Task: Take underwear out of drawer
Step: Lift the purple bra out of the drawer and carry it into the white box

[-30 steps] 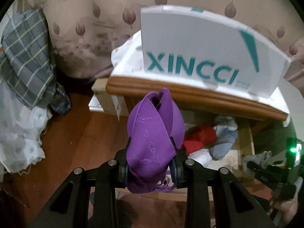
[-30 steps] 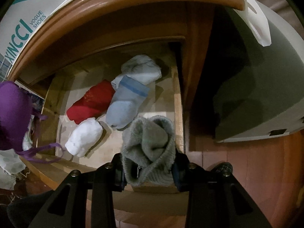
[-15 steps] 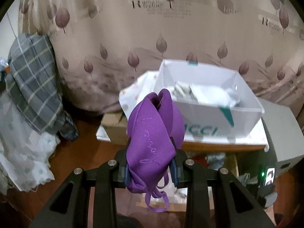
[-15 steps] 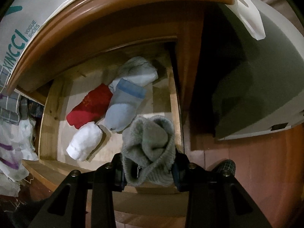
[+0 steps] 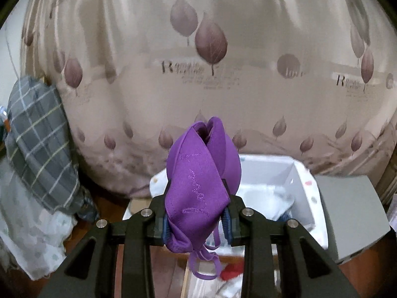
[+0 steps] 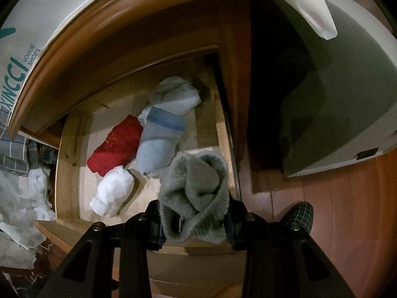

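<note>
Two grippers, each clamped on a garment.
Left gripper pinches folded purple underwear, long axis pointing away; right gripper grips grey knit bundle over drawer.

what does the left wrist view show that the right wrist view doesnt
Only the left wrist view shows the left gripper shut on the purple underwear, the leaf-print curtain and the inside of the white shoe box.

Only the right wrist view shows the right gripper shut on a grey knit roll, the open drawer with blue and white rolls, and a checked slipper.

Both catch the red roll, the box and the plaid cloth.
</note>
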The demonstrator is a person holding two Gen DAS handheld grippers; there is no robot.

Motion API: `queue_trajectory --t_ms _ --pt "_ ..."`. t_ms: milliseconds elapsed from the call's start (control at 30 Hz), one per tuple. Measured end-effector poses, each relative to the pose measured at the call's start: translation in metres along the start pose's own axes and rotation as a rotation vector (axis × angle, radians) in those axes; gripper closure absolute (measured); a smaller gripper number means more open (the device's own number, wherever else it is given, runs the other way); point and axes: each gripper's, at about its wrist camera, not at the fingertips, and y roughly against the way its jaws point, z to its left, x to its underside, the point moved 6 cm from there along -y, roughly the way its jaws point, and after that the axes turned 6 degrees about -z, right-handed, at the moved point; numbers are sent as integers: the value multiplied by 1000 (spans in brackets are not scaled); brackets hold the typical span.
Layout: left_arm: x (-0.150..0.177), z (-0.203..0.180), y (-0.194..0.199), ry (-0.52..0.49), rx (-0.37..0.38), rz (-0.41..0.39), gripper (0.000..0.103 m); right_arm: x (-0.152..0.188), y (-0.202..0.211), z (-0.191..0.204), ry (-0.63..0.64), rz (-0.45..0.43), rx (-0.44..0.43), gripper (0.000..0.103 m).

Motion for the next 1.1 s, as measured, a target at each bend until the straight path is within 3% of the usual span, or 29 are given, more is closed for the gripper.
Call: queue_trajectory --t_ms 133,267,400,733,933,1100 --pt "-27 -14 -18 -21 2 -16 74 0 -1 1 7 7 1 67" --pt "-31 -22 -55 1 -11 11 74 -1 -1 1 2 10 -1 67" --pt "-15 -29 -97 -6 -21 77 74 -1 -2 1 3 14 -1 67" --pt "62 -56 -194 -92 -60 260 74 -1 -6 2 10 21 4 67" --pt "81 -59 -210 -109 -84 280 72 0 -7 1 14 22 7 67" --pt "82 -55 -209 -111 -87 294 64 -1 -8 1 16 24 8 67"
